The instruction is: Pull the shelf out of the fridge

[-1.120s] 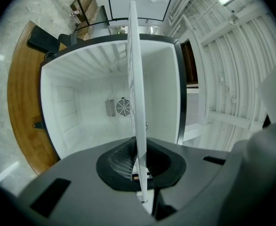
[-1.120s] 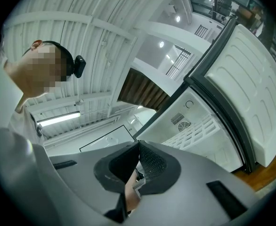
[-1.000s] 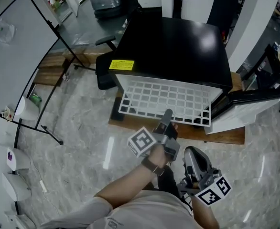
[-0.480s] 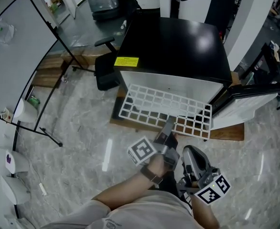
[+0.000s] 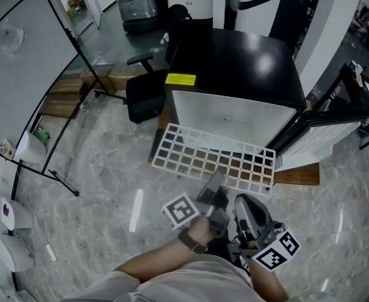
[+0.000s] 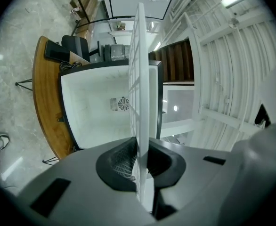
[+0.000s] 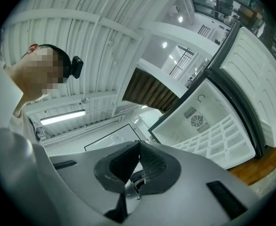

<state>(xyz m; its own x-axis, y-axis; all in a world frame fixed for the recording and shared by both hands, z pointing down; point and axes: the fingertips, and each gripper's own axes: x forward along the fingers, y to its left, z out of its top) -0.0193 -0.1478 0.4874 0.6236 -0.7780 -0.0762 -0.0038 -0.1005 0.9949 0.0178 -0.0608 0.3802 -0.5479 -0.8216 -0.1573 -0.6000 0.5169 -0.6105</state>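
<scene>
**Wire shelf out in front of the open fridge, held by the left claw**

The white wire shelf [image 5: 197,159] lies roughly flat above the floor [image 5: 96,168], just in front of the open mini fridge [image 5: 235,61]; most of its grid stands clear of the cabinet, and whether its far edge is inside the opening cannot be told. The left claw [image 5: 215,184] is clamped narrow on the shelf's near edge, a little right of the middle. In the left gripper view the shelf [image 6: 139,79] shows edge-on, a thin white strip running from between the pads of that claw [image 6: 140,161] towards the white cavity of the fridge [image 6: 95,112].

The right claw [image 5: 244,205] hangs just beside the left one, on its right and nearer the person, apart from the shelf; in the right gripper view its jaws [image 7: 137,166] are together with nothing between them, and the fridge [image 7: 208,121] and the shelf's grid show beyond.

The fridge has a glossy black top with a yellow label [image 5: 180,79] at its front left corner; its door [image 5: 310,146] is swung open to the right. The fridge stands on a wooden platform [image 5: 298,175]. A black office chair [image 5: 143,96] is just left of the fridge; a large whiteboard [image 5: 21,74] on a stand is further left, well apart.
</scene>
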